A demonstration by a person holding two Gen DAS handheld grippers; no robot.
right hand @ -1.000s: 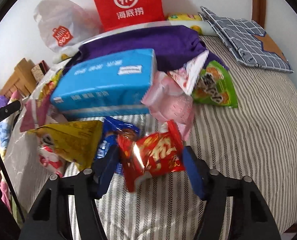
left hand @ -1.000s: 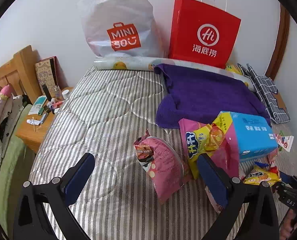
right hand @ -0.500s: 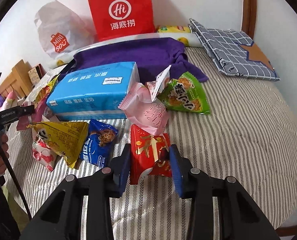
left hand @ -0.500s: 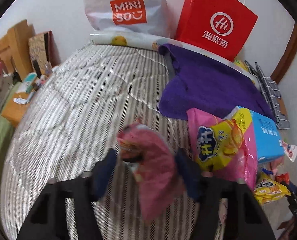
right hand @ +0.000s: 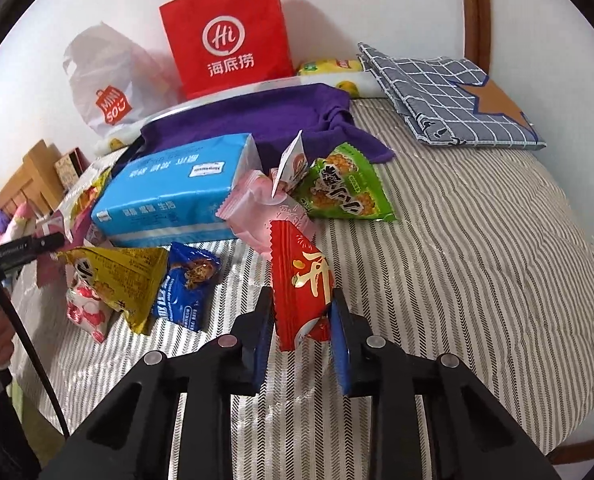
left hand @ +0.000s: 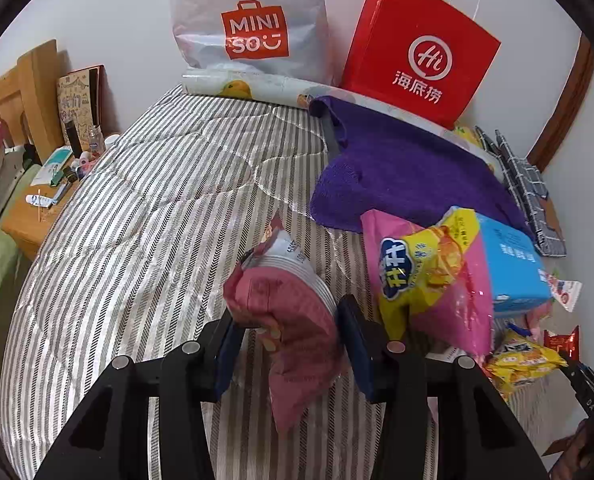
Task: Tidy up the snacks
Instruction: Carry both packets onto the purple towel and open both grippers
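My left gripper (left hand: 287, 328) is shut on a pink snack bag (left hand: 293, 312) and holds it above the striped bed (left hand: 145, 216). My right gripper (right hand: 301, 312) is shut on a red snack packet (right hand: 303, 280), lifted off the bed (right hand: 477, 264). A pile of snacks lies nearby: a yellow and pink bag (left hand: 429, 276), a green bag (right hand: 347, 190), a pale pink packet (right hand: 265, 212), a blue cookie packet (right hand: 187, 286) and a yellow bag (right hand: 123, 276). A blue tissue pack (right hand: 177, 192) lies among them.
A red paper bag (left hand: 419, 56) and a white Miniso bag (left hand: 253, 24) stand against the wall. A purple towel (left hand: 405, 172) lies on the bed, and a checked cloth (right hand: 453, 96) at the far right. A wooden nightstand (left hand: 37, 208) with small items stands left.
Both grippers have closed on their packets and lifted them: the left on the pink bag, the right on the red packet. Both views have pulled back and up.
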